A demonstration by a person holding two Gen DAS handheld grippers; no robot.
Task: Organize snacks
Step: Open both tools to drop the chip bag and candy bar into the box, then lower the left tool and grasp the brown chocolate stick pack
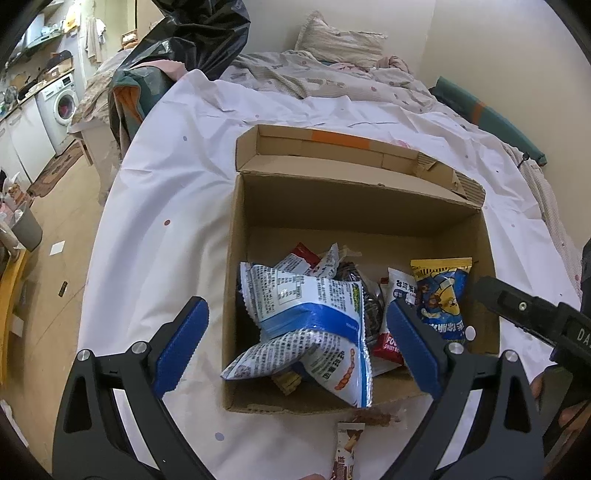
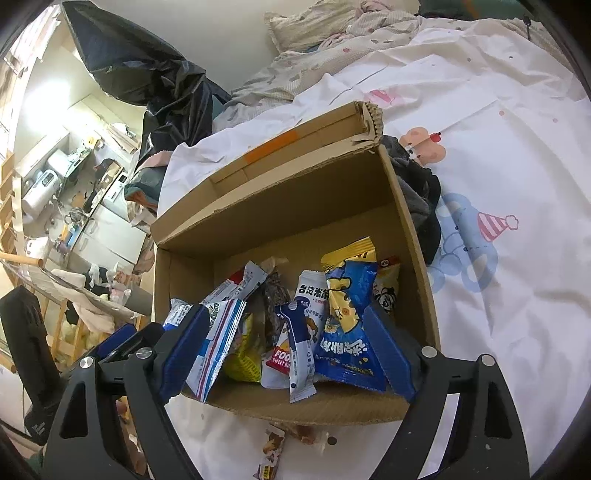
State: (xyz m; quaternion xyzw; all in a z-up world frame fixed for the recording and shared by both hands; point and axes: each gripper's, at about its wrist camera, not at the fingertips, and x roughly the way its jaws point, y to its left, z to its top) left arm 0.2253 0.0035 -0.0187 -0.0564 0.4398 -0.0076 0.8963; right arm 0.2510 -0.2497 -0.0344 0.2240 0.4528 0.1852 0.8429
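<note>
An open cardboard box (image 1: 354, 225) (image 2: 280, 206) stands on a white bedsheet and holds several snack packets. A large white-and-blue bag (image 1: 314, 325) lies on top at the box's near left; it also shows in the right wrist view (image 2: 218, 343). A yellow-and-blue packet (image 1: 443, 295) (image 2: 351, 325) stands at the box's right. My left gripper (image 1: 295, 343) is open and empty, its fingers either side of the white-and-blue bag. My right gripper (image 2: 286, 347) is open and empty above the box's near edge. A small brown snack bar (image 1: 347, 450) (image 2: 271, 454) lies on the sheet in front of the box.
The bedsheet (image 1: 166, 192) covers the bed; a rumpled duvet and pillow (image 1: 340, 40) lie at the far end. A black plastic bag (image 1: 199, 33) stands at the far left. Dark cloth (image 2: 421, 195) lies right of the box. The floor and a washing machine (image 1: 59, 107) are at left.
</note>
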